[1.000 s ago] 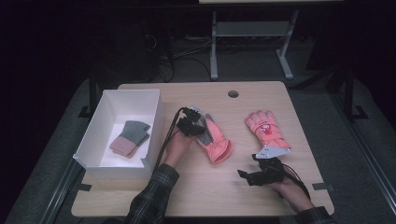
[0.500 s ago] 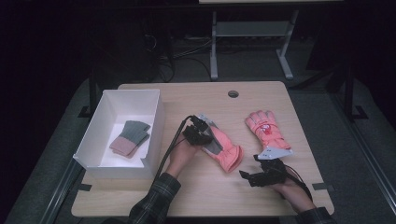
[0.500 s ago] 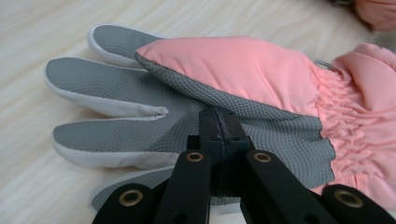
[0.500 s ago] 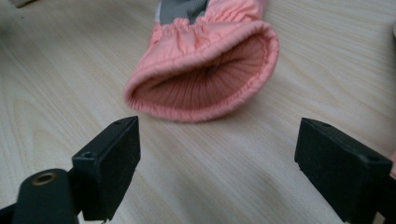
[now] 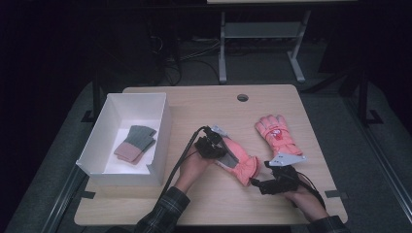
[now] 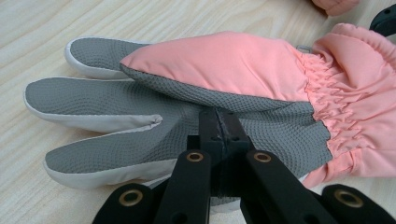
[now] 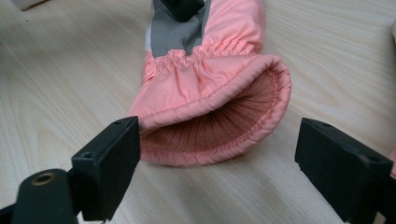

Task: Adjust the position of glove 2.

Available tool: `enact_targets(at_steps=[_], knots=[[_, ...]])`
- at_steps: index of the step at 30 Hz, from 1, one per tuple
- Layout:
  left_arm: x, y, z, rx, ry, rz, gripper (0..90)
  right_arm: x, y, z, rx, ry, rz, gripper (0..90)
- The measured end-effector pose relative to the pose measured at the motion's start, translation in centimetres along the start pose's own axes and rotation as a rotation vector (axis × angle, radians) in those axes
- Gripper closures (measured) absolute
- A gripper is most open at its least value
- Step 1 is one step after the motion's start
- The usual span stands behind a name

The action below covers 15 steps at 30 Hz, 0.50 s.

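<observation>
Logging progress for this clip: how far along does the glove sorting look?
Done: a grey-and-pink pair lies in the white box. In hand: the left gripper is shut on the palm-up glove; the right gripper is open at its cuff. Left: the second glove on the table.

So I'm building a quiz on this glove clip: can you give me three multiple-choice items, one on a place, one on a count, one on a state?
1. Where does the folded grey-and-pink knit pair lie?
A in the white box
B on the bare table
C on a glove

2. How many salmon-pink padded gloves are on the table?
A one
B two
C three

3. How do the right gripper's jaws stand?
A shut on the cuff
B shut, empty
C open, either side of the cuff

Key: 1 A, the pair rests inside the white box. 2 B, the nearer glove and the farther glove. 3 C, the right gripper flanks the open cuff.
</observation>
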<state>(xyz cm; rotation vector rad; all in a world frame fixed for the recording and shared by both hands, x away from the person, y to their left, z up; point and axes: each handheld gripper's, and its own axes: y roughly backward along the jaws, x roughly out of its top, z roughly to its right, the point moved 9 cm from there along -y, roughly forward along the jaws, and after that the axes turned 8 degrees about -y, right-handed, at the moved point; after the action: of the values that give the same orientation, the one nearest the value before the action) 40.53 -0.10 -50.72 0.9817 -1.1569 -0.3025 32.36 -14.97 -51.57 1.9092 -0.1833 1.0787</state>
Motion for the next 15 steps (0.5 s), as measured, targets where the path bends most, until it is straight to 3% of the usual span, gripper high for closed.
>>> enact_targets(at_steps=[5,7,15], knots=[[0.1,0.6,-0.1,-0.009,0.003,0.009,89.8,-0.3,0.3,0.0,-0.002,-0.001,-0.006,14.0],[0.1,1.1,-0.2,-0.004,-0.013,0.002,89.8,-0.4,0.6,0.1,0.0,-0.002,0.001,14.0],[-1.0,4.2,0.9,-0.034,-0.039,0.042,89.1,-0.8,1.3,0.9,-0.024,-0.024,0.009,14.0]])
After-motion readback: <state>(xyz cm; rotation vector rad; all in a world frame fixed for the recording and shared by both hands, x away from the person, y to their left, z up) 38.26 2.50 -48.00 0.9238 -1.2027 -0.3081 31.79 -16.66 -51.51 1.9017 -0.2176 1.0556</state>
